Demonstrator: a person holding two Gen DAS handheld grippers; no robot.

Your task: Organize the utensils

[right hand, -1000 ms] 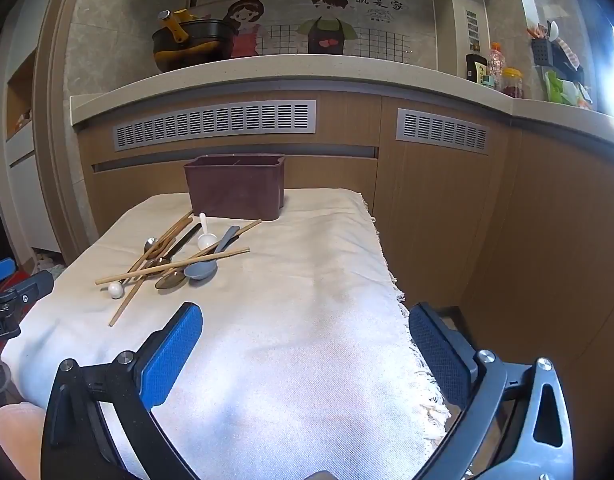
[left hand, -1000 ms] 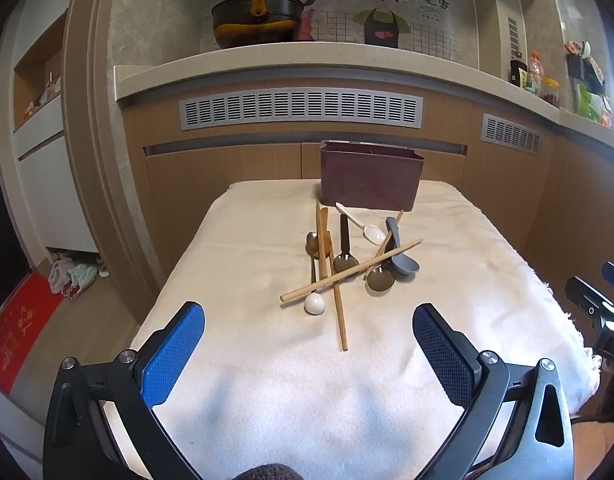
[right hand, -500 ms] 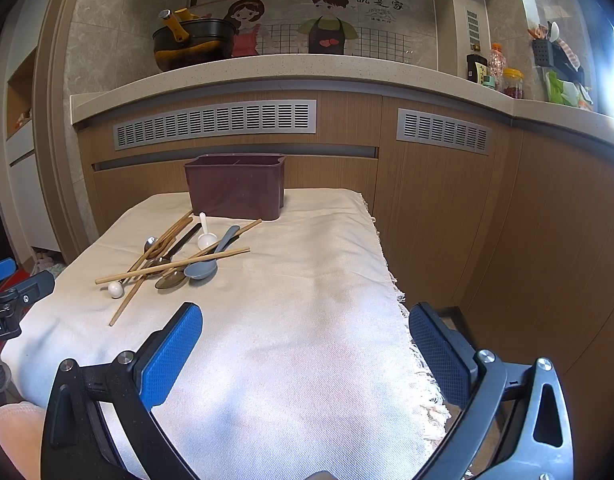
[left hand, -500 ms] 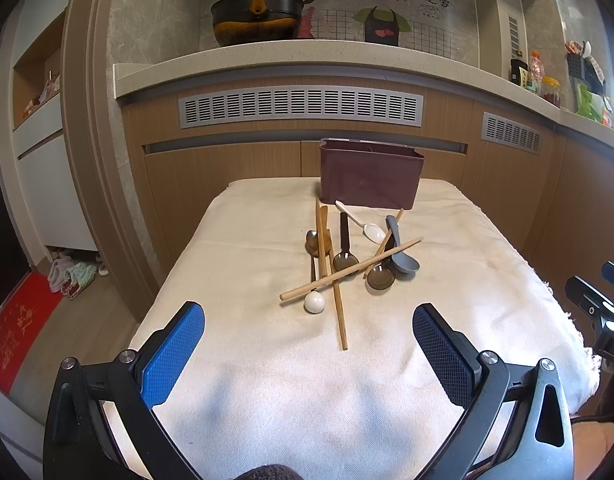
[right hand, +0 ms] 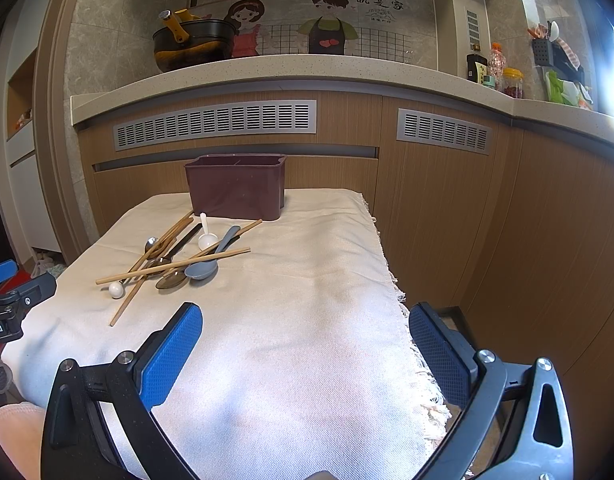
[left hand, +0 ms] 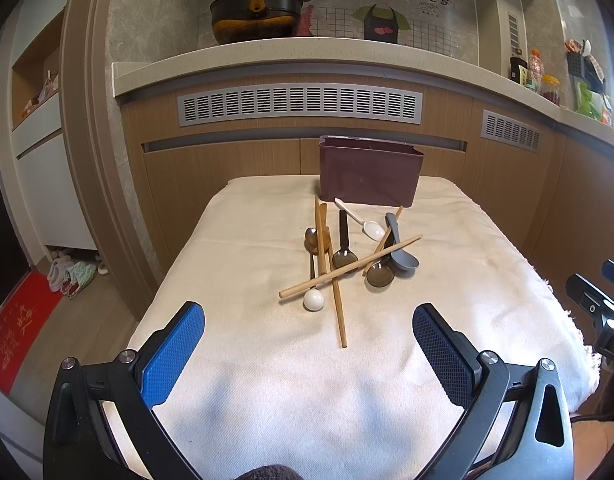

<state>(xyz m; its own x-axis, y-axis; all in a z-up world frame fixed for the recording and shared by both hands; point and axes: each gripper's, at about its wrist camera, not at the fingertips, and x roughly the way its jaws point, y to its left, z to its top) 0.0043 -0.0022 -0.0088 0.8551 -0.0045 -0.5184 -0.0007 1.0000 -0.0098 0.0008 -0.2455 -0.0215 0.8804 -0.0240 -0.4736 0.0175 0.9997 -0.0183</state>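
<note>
Both my left tool (left hand: 309,334) and right tool (right hand: 305,330) are wide open and empty, so I should grab the top chopstick (left hand: 349,267) at 12 o'clock first, then drop it in the box (left hand: 369,171).

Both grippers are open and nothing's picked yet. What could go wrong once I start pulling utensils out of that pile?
1. The crossing chopstick lies over the spoon handles; lifting a spoon first may flick it aside.
2. The long chopstick lies flat on the soft white cloth, so fingers could snag fabric.
3. The maroon holder is light-looking; a utensil dropped in at an angle might tip it.
</note>
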